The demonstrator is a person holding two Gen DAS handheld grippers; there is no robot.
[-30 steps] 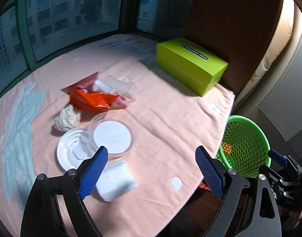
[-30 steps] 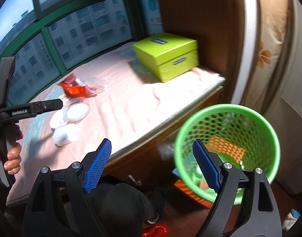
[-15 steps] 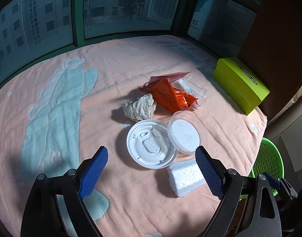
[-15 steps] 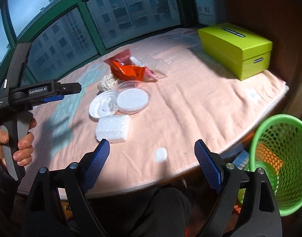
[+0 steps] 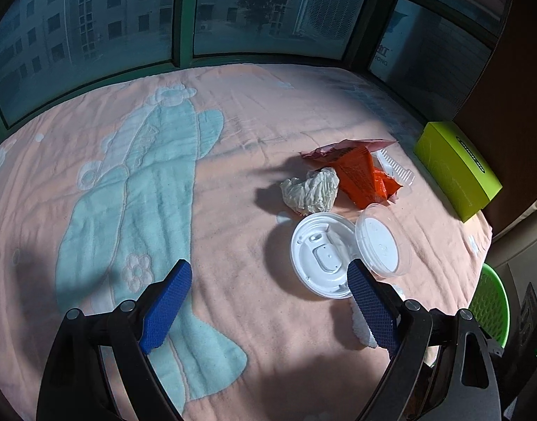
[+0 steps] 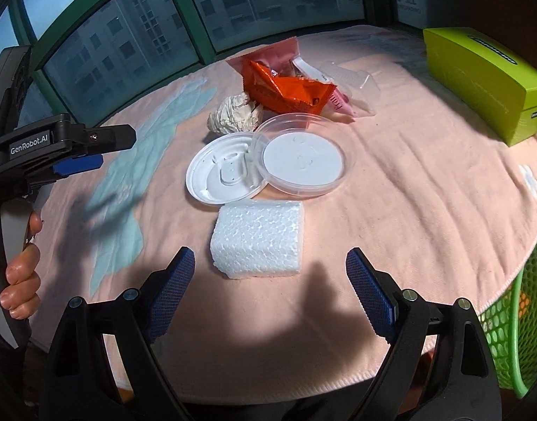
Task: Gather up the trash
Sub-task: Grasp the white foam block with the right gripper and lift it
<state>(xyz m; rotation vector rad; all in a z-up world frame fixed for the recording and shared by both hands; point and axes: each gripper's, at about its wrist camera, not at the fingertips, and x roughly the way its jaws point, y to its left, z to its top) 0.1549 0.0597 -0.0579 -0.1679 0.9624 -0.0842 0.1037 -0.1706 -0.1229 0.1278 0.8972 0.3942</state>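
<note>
Foam block (image 6: 258,238) before lids (image 6: 268,165)

Foam block (image 6: 258,238) rough, matt; lids (image 6: 303,161) glossy plastic; blanket (image 6: 409,193) soft cloth.

Bare blanket (image 6: 426,210) lies near and right of the foam block (image 6: 258,238), giving open passage. Just beyond it the white lid (image 6: 219,175) and clear lid (image 6: 303,154) overlap, with crumpled paper (image 6: 233,114) and orange wrapper (image 6: 286,91) crowding behind. The green box (image 6: 479,80) walls the far right; the basket (image 6: 514,326) flanks the near-right edge.
</note>
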